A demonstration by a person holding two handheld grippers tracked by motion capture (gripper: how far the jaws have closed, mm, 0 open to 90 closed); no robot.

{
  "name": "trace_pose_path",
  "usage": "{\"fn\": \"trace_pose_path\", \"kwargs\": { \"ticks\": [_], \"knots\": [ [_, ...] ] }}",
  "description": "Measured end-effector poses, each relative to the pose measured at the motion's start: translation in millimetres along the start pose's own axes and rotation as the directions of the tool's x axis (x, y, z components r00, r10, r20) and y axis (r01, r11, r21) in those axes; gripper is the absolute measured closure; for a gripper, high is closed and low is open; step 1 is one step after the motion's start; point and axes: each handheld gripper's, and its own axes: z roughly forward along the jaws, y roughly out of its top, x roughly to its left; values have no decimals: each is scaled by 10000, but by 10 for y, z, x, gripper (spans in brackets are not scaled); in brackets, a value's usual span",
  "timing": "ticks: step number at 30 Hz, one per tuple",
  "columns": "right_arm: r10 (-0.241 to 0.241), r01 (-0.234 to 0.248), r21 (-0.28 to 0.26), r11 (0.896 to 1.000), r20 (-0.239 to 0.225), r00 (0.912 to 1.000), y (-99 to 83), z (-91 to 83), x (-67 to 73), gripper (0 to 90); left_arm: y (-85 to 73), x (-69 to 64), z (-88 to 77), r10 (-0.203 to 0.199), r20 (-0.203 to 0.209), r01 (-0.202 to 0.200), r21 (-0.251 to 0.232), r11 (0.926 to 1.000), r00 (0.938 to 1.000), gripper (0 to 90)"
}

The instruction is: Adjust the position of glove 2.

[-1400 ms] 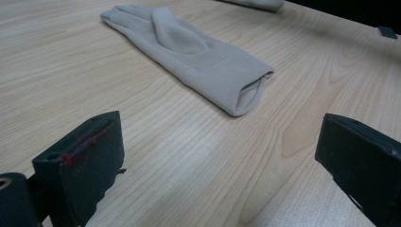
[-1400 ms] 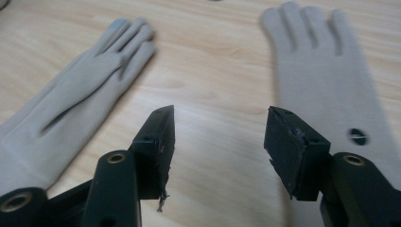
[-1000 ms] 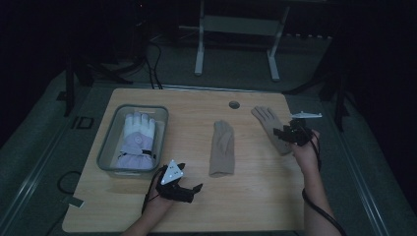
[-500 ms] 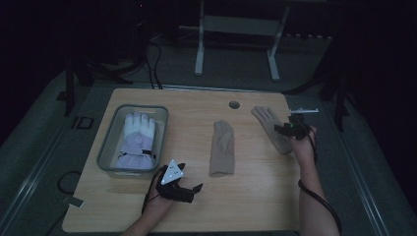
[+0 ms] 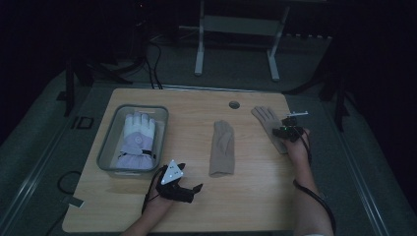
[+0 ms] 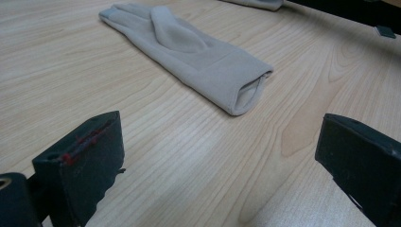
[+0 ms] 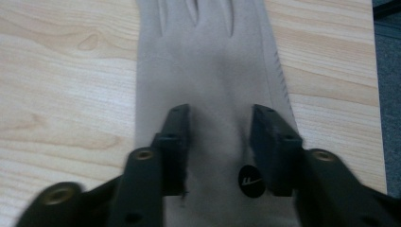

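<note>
Over the far right of the table (image 5: 246, 196), the right gripper (image 7: 218, 124) presses down on a beige glove (image 7: 208, 61) that lies flat by the right edge. Its jaws straddle the fabric near the cuff, beside a small dark logo button (image 7: 251, 180). They have just been closing, with cloth between them, but whether the pads already pinch it cannot be told. The glove looks light, soft and limp, so it should fold and drape when lifted; a pinched ridge near the cuff seems the surest hold. Compared with a second ago, this gripper sits lower and nearer the cuff. The left gripper (image 5: 183, 189) rests near the front edge, jaws wide apart and empty, facing a second beige glove (image 5: 222, 147). A white glove (image 5: 136, 140) lies in the grey bin (image 5: 105, 147).
</note>
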Motion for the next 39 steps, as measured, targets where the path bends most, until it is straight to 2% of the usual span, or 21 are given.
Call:
{"fn": "trace_pose_path", "kwargs": {
  "ticks": [1, 3, 6, 10, 14, 18, 23, 26, 28, 32, 34, 37, 39],
  "knots": [
    [11, -11, 65, 10000, -27, 10000, 6, -6, 3, 717, 0, 0, -2, 3, -20, -3, -6, 10000, 10000, 24],
    [238, -238, 176, 9996, -13, 9997, 18, -10, 17, 775, -1, -1, -3, 2, -39, -2, -24, 10000, 10000, 24],
    [451, -455, 274, 9986, 149, 9989, 28, -18, 51, 812, -1, 0, -4, 4, -41, -4, -31, 10000, 10000, 24],
    [1184, -1182, 243, 9927, -72, 9929, 44, -69, 74, 828, 0, 8, 0, -60, 19, 60, -4, 10000, 10000, 24],
    [1668, -1664, 114, 9860, -424, 9851, 34, -145, 125, 832, 0, 10, 0, -73, 51, 73, 5, 10000, 10000, 24],
    [1844, -1850, -93, 9827, -446, 9818, 24, -224, 174, 833, -1, 3, -1, -50, 10, 50, -20, 10000, 10000, 24],
    [2270, -2288, -749, 9706, -330, 9733, -20, -482, 292, 833, -1, 6, -2, -79, 12, 79, -24, 10000, 10000, 24],
    [2306, -2324, -1099, 9664, -292, 9726, -71, -630, 357, 833, -2, 4, -3, -66, 7, 66, -44, 10000, 10000, 24],
    [2148, -2174, -1285, 9676, -337, 9761, -104, -727, 406, 833, -2, 2, -3, -58, -6, 58, -51, 10000, 10000, 24],
    [2013, -2078, -1676, 9637, -548, 9780, -168, -923, 490, 834, -2, 1, -3, -46, -11, 46, -50, 10000, 10000, 24],
    [1857, -1919, -1921, 9624, -501, 9813, -198, -1017, 537, 834, -1, -2, -2, -30, -26, 30, -38, 10000, 10000, 24],
    [2003, -2109, -2081, 9551, -712, 9771, -270, -1124, 584, 834, 0, -5, -2, 13, -27, -13, -13, 10000, 10000, 24],
    [1998, -2098, -2119, 9545, -676, 9775, -327, -1159, 622, 834, 0, -6, -1, 18, -34, -18, -26, 10000, 10000, 24]
  ]
}}
